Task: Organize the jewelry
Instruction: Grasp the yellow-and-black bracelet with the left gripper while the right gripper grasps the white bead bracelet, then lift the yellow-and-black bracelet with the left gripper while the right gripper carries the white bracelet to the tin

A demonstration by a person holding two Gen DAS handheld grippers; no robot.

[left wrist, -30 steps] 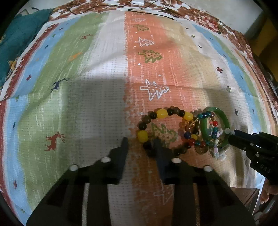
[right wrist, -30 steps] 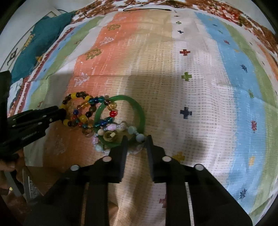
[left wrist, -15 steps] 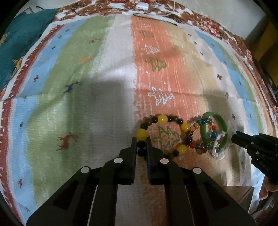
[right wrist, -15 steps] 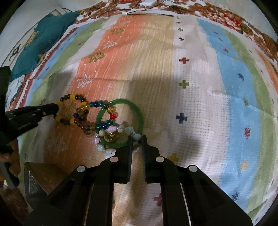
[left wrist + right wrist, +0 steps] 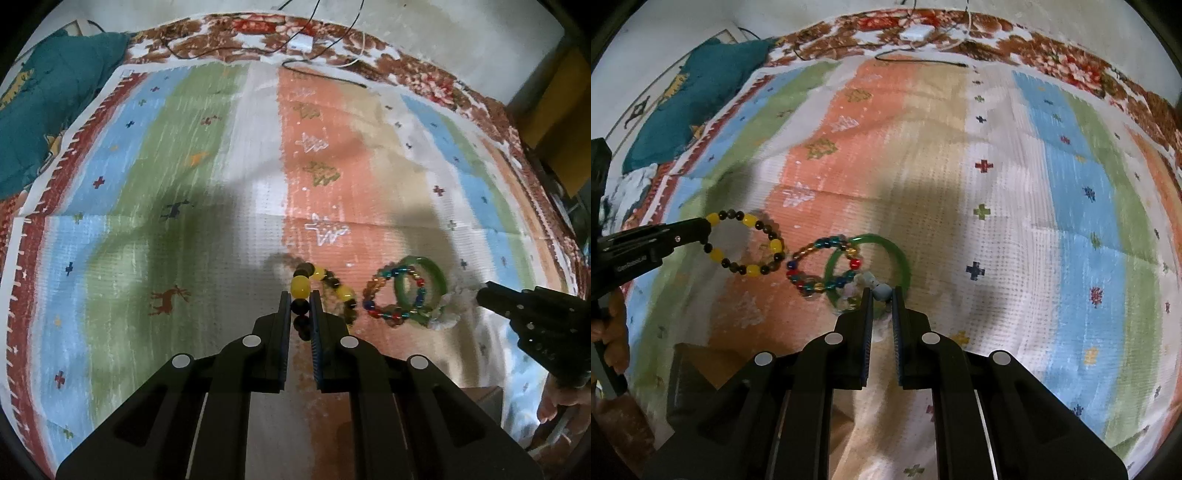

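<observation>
Gripping a yellow-and-brown bead bracelet (image 5: 325,284) by its dark beads, the left gripper (image 5: 300,306) has its fingers closed on the strand, which loops away over the orange stripe of the striped cloth (image 5: 221,147). The right gripper (image 5: 882,295) has its fingers clamped on a pale bead of a pastel bead bracelet (image 5: 862,284) that lies partly inside a green bangle (image 5: 886,245). A multicoloured glass-bead bracelet (image 5: 816,266) overlaps the bangle's left rim and lies just right of the yellow-and-brown one, apart from it. A teal cloth (image 5: 55,99) lies at the far left, and thin cables (image 5: 295,48) at the far edge.
</observation>
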